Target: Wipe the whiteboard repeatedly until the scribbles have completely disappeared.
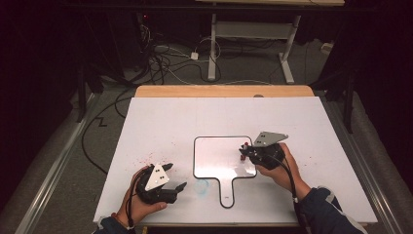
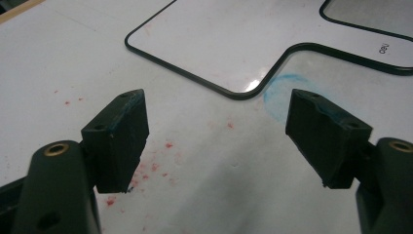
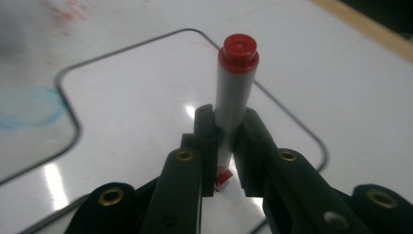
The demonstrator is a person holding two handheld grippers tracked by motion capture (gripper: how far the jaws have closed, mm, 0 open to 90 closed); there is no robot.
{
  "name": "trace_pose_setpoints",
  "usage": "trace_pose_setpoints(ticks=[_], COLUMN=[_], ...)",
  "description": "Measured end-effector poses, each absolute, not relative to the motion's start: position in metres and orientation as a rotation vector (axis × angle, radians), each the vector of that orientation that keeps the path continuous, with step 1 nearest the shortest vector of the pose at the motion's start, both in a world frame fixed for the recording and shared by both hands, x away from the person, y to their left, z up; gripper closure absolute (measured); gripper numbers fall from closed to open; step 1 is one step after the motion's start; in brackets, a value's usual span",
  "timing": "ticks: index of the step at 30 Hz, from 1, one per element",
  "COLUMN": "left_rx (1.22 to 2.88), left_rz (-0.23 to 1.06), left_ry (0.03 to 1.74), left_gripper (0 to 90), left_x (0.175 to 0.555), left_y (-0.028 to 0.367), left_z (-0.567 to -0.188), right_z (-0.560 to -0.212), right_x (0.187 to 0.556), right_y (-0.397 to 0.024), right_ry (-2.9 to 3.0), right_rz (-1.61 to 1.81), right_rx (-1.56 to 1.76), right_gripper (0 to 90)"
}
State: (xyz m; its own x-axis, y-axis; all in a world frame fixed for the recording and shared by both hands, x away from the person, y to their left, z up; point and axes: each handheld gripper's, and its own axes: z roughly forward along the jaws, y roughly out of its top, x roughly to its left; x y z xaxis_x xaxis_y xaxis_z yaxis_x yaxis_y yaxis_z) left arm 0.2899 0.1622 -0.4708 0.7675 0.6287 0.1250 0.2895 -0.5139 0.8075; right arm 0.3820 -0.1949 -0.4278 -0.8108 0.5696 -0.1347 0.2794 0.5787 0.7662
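Observation:
A small white board (image 1: 219, 153) with a black rim and a handle (image 1: 229, 192) lies flat in the middle of the white table (image 1: 160, 122). My right gripper (image 1: 246, 153) hovers over the board's right side, shut on a grey marker with a red cap (image 1: 245, 147). In the right gripper view the marker (image 3: 236, 87) stands up between the jaws of the gripper (image 3: 228, 122), above the board (image 3: 136, 97). My left gripper (image 1: 178, 176) rests open near the front left, short of the board (image 2: 204, 44); between the jaws of this gripper (image 2: 216, 131) there is nothing.
A blue smudge (image 1: 201, 185) marks the table just left of the handle, with red specks (image 1: 146, 158) by the left hand. The smudge (image 2: 277, 95) lies close ahead of the left jaws. Beyond the wooden far edge (image 1: 224, 91), cables and a desk frame (image 1: 253, 44) stand on the floor.

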Motion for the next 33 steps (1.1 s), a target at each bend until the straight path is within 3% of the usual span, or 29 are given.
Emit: trace_pose_setpoints(ticks=[9, 24, 33], left_rx=[2.128, 2.129, 2.139], left_rz=[0.519, 0.525, 0.533], left_ry=[0.676, 0.683, 0.674], left_gripper=[22.5, 22.5, 22.5], left_x=[0.289, 0.292, 0.291], left_y=[0.162, 0.163, 0.162], left_z=[-0.470, -0.473, -0.473], right_z=[-0.424, -0.424, -0.397], right_x=[0.374, 0.373, 0.363], right_y=[-0.209, -0.211, -0.237], right_ry=[2.403, 2.460, 2.426], right_rz=[0.974, 1.112, 1.188], right_rx=[0.708, 0.737, 0.791], right_gripper=[81.5, 81.4, 81.3])
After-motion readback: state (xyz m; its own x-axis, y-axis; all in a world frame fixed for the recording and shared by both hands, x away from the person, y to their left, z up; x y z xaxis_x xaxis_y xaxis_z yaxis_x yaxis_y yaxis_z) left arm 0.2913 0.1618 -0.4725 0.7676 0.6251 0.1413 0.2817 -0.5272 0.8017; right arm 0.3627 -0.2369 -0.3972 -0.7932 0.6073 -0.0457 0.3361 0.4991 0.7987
